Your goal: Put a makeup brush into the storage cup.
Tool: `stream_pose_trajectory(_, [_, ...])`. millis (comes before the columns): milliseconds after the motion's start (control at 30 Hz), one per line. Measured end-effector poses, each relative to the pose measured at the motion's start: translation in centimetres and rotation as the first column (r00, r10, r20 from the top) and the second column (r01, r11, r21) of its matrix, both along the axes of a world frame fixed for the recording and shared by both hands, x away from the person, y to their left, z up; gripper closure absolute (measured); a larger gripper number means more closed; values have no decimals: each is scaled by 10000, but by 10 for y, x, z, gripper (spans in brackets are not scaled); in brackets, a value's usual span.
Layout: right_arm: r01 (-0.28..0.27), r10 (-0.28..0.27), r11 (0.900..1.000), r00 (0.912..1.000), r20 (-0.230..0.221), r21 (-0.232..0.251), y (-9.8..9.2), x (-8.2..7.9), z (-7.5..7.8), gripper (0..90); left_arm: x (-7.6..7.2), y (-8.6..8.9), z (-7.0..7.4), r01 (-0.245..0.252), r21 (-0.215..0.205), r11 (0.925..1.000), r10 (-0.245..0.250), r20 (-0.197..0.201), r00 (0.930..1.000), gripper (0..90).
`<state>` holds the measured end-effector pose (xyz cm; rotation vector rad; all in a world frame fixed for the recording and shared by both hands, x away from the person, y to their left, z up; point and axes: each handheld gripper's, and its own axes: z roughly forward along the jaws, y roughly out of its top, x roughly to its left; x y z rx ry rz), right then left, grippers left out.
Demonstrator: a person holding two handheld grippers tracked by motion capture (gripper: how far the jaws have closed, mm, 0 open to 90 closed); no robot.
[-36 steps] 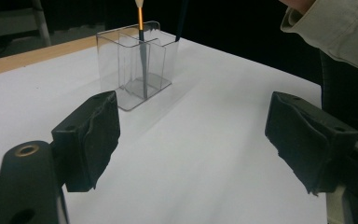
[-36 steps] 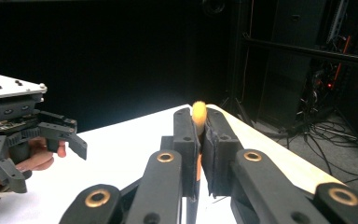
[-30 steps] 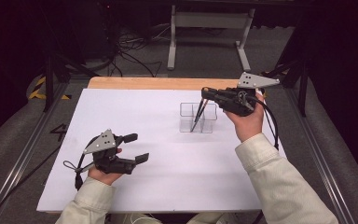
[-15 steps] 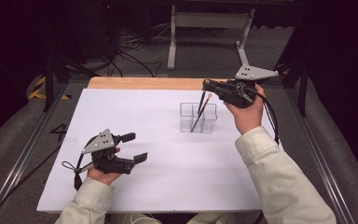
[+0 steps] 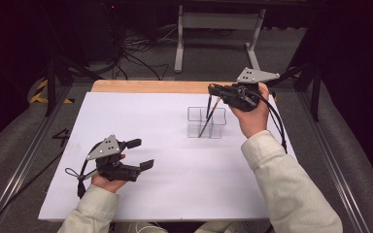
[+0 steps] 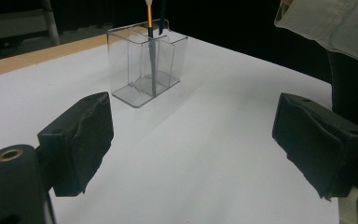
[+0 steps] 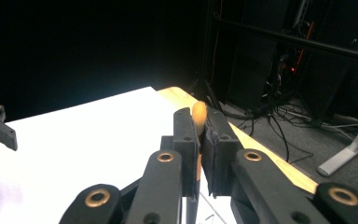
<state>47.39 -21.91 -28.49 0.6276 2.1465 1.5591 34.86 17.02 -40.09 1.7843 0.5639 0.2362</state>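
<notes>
A white sheet (image 5: 141, 121) covers a wooden table (image 5: 141, 86) in a dark room, with cables and a metal stand's feet on the grey floor behind. A slim paintbrush (image 5: 208, 119) with an orange-tan handle and dark lower part stands slanted in a clear plastic organiser (image 5: 194, 130) of several compartments; its lower end sits in the near compartment, and its upper end is pinched in the right gripper (image 5: 211, 90), just above the organiser's far edge. The right gripper view shows what the high view cannot: the rounded orange handle tip (image 7: 199, 112) pokes up between the two pads, which are pressed tight against it. The left gripper view, looking across the sheet, shows the brush (image 6: 151, 51) rising out of the organiser (image 6: 135, 79), its handle passing out of the top of the picture beside a dark jaw of the other gripper. The left gripper (image 5: 142, 154) rests well apart from the organiser, at the near left of the sheet, its jaws spread wide with nothing between them. A pale sleeve (image 5: 286, 189) reaches in on the right.
</notes>
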Motion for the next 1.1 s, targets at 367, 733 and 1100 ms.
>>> stream_pose_trajectory(367, [82,-93,9991,9996,-265,-422,1,6,-8,848,0,1,0,-62,12,10000,62,-79,9999,131])
stream_pose_trajectory(733, [200,-244,9969,9980,-575,-759,0,10,-18,848,1,1,0,-39,15,10000,39,-81,10000,128])
stream_pose_trajectory(1100, [158,-238,9951,9964,-815,-977,3,13,-24,847,1,1,0,-54,17,10000,55,-92,9999,126])
